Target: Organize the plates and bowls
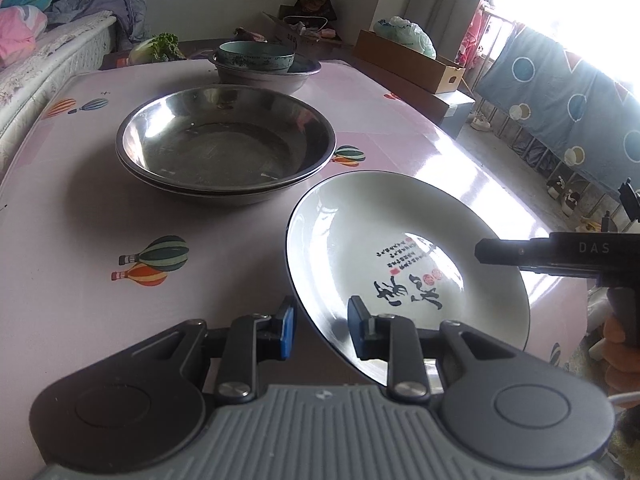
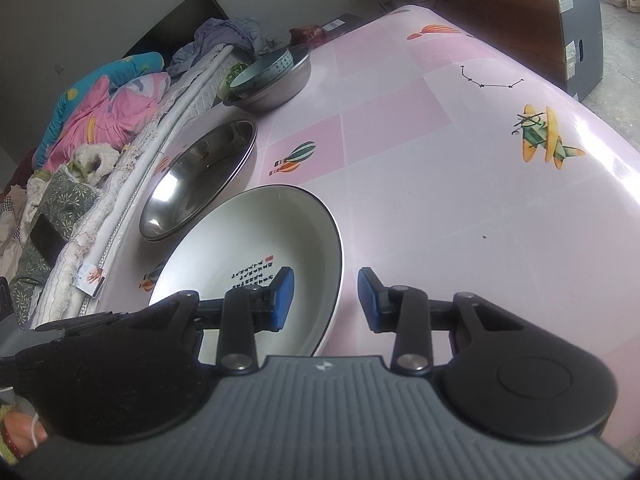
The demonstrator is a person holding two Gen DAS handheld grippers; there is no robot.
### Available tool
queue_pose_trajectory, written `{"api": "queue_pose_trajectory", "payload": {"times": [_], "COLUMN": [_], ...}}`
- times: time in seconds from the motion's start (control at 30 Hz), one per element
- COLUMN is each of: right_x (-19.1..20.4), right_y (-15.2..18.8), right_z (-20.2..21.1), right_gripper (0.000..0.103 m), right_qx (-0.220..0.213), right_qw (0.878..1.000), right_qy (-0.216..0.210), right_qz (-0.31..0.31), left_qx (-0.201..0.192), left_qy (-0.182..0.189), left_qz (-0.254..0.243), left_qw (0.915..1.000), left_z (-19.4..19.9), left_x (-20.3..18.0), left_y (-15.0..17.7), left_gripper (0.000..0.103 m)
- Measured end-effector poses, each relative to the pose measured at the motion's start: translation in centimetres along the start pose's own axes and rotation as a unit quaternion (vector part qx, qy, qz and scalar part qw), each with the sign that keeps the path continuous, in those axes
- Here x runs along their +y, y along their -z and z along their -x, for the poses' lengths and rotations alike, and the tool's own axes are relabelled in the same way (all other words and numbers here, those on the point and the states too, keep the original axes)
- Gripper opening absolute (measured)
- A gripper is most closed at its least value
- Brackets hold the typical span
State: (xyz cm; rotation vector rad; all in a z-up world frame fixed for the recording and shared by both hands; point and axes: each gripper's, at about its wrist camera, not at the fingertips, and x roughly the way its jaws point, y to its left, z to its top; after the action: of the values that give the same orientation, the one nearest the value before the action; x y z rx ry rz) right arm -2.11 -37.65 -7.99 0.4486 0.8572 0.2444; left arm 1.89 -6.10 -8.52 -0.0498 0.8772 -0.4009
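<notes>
The left gripper (image 1: 322, 326) is filling the bottom of its own view, and its 2 blue pads are clamping the near rim of the white plate (image 1: 400, 240), 1 pad outside the rim and 1 over the inner slope. The right gripper (image 2: 326, 296) is straddling the opposite rim of the same plate: its left pad is hanging over the inside and its right pad is standing just outside. A strip of tablecloth is showing between that pad and the rim, so these fingers are loose and not pressing.

The plate is tilting between the 2 grippers, over the near edge of the pink table (image 1: 80, 240). It is carrying nothing, only black brush lettering and small red seals printed on its face.

Just beyond the plate, 2 steel basins (image 1: 224, 144) are sitting nested 1 inside the other on the table, and the top 1 is holding nothing. Farther beyond the plate, near the far edge, another steel basin (image 1: 288, 78) is holding a teal bowl (image 1: 256, 54), which is leaning against its wall. What is inside the bowl cannot be told.

Well beyond the plate and off the table, a cardboard box (image 1: 408, 60) is carrying a pale plastic bag (image 1: 408, 32). On the basins' side of the plate, bright bedding (image 2: 100, 112) is lying piled on a bed along the table.
</notes>
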Motion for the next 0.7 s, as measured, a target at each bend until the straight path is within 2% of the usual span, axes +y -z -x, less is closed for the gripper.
{"api": "queue_pose_trajectory", "payload": {"times": [0.17, 0.2, 0.3, 0.5, 0.7], "right_x": [0.1, 0.4, 1.0, 0.5, 0.1], "right_y": [0.9, 1.0, 1.1, -0.4, -0.7], "right_z": [-0.1, -0.3, -0.7, -2.0, -2.4], "right_gripper": [0.022, 0.016, 0.016, 0.016, 0.015], "right_qx": [0.005, 0.007, 0.003, 0.003, 0.000], "right_qw": [1.000, 1.000, 0.999, 1.000, 1.000], "right_qy": [0.011, 0.008, 0.016, 0.006, 0.000], "right_qz": [0.014, 0.020, 0.039, 0.028, 0.026], "left_qx": [0.002, 0.001, 0.001, 0.002, 0.007], "left_qy": [0.002, -0.001, -0.005, -0.004, -0.016], "left_qz": [-0.017, -0.022, -0.022, -0.016, -0.046], "left_qw": [0.9999, 0.9997, 0.9997, 0.9999, 0.9988], "left_z": [-0.5, -0.5, -0.5, -0.5, -1.0], "left_x": [-0.3, -0.4, -0.6, -0.3, -1.3], "left_y": [-0.2, -0.1, -0.1, -0.3, -0.6], "left_gripper": [0.030, 0.031, 0.031, 0.031, 0.043]}}
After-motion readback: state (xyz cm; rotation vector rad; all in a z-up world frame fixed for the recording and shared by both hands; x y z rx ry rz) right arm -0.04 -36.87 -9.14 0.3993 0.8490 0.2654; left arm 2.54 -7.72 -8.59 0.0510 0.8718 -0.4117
